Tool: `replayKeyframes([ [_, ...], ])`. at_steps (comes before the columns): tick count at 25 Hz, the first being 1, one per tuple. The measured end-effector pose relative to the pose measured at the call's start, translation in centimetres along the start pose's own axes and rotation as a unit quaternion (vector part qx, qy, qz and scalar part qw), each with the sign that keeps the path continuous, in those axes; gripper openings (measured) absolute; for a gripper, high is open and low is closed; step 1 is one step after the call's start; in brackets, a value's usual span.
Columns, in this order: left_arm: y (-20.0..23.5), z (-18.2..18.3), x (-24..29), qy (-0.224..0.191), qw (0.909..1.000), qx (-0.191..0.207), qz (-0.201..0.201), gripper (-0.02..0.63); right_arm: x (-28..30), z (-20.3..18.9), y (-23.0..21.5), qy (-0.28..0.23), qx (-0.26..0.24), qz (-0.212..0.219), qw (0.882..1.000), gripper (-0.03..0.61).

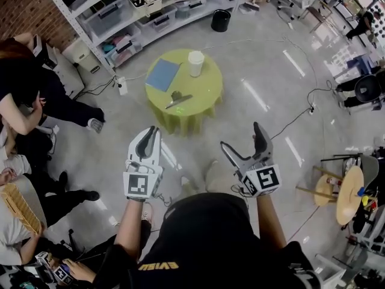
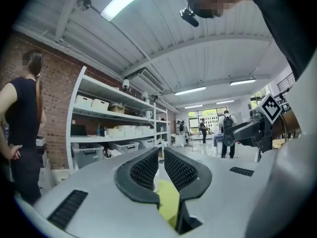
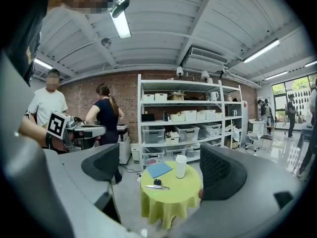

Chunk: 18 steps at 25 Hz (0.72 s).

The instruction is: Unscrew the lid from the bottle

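I have the left gripper (image 1: 148, 138) with its jaws drawn together, almost touching, and nothing between them. The right gripper (image 1: 242, 138) has its jaws spread wide, also with nothing in them. Neither one touches anything. Both are held out side by side in the air above the floor, well short of the table (image 1: 207, 98).

The table is round with a yellow-green cloth, and it stands out ahead of me with the long shelving (image 1: 90, 5) beyond it. The bottle (image 1: 196, 63) is white and stands upright on the far side of the table with its lid (image 1: 196, 55) on. It shows through the gap between the right jaws, but far off.

In the left gripper view the table is only a yellow-green sliver behind the closed jaws, and the bottle is hidden there. A small dark thing (image 1: 176, 95) and a thin flat strip (image 1: 179, 102) lie at the near side of the cloth, too small for me to name. The people at the left edge are cut off by the frame.

Count: one table, one blue sheet (image 1: 163, 74) to the left of the bottle, one bottle, two small items, two grippers.
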<state>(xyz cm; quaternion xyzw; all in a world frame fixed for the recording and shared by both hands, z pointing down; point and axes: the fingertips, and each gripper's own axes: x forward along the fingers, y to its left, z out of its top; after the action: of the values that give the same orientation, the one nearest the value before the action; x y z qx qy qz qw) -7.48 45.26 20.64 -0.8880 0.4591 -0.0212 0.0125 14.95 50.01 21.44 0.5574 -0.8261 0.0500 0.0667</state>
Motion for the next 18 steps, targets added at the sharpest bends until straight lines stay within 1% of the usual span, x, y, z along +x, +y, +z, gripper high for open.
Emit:
replayKeyframes([
  [3,1.5,-1.4,0.8,0.016,0.9998,0.001,0.008,0.029,2.4,-0.3,0.0,0.008,-0.003,0.003,1.000,0.486],
  [8,2.5,-3.5,5.1,0.035,0.9986,0.040,0.001,0.056,7.6,-2.7,-1.8,0.019,0.016,0.017,1.000,0.486],
  [11,3.2,-5.0,8.8,0.051,0.9974,0.051,0.001,0.072,11.5,-3.4,-4.1,0.018,0.024,0.026,0.999,0.486],
  [15,3.0,-5.9,13.6,0.071,0.9967,0.039,0.006,0.077,15.8,-4.2,-7.7,0.032,0.047,0.039,0.998,0.486],
  [18,3.0,-7.5,17.2,0.087,0.9951,0.046,0.008,0.081,18.9,-5.3,-10.2,0.041,0.049,0.056,0.996,0.486],
])
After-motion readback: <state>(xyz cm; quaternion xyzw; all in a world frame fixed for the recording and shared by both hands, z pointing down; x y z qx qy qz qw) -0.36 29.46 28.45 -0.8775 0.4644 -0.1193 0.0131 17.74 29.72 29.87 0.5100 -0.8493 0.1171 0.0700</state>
